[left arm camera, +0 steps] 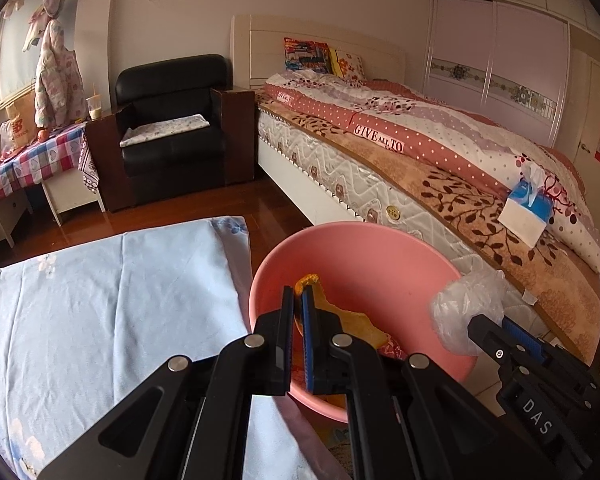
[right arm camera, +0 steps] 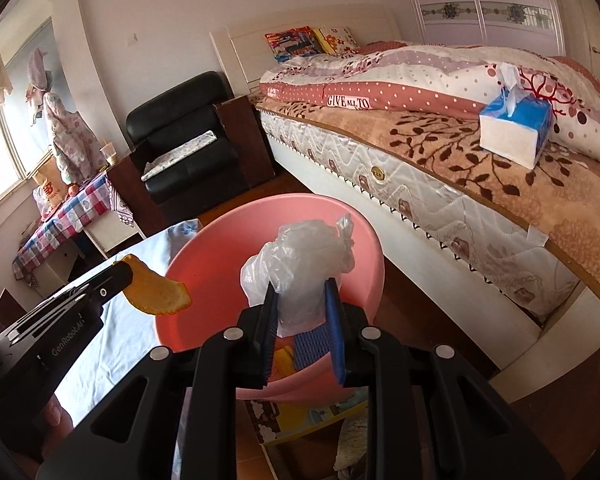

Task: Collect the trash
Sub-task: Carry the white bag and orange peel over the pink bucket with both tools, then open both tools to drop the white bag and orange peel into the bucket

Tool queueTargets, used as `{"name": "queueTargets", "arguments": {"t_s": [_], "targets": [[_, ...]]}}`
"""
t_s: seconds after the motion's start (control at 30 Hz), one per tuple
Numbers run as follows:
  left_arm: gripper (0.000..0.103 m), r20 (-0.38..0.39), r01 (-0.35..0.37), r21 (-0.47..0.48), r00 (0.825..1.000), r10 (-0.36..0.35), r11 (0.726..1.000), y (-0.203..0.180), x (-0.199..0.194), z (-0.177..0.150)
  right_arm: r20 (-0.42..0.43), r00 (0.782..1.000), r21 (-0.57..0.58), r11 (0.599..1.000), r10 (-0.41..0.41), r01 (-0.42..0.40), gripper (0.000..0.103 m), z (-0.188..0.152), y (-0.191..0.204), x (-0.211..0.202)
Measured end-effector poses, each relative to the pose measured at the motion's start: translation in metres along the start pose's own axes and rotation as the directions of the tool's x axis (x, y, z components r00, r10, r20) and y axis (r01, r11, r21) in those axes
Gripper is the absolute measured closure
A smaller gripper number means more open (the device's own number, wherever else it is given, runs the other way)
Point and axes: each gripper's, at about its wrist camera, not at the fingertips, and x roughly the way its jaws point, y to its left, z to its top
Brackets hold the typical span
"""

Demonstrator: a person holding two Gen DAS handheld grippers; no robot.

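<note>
I have the left tool [left arm camera: 298, 300] clenched on an orange peel [left arm camera: 340, 316], its pads pinching one end while the rest hangs out over the pink basin [left arm camera: 364, 252]. My right tool [right arm camera: 302, 300] grips a crumpled clear plastic bag [right arm camera: 300, 264], which sticks up between the blue pads, also above the basin's mouth. The basin stands on the floor between the bed [right arm camera: 440, 184] and a surface draped in a light blue cloth [left arm camera: 100, 300]. A tissue box [right arm camera: 514, 132] sits on the bed's edge.
</note>
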Motion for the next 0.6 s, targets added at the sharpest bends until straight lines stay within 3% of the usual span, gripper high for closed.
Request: {"name": "queueTargets", "arguments": {"t_s": [0.6], "targets": [[0.1,-0.064,0.035,-0.015,0.997,-0.036,0.999,-0.001,0.03,-0.006,-0.057,0.998,0.01,1.0,0.01,-0.01,0.08,-0.001,-0.005,0.028]]}}
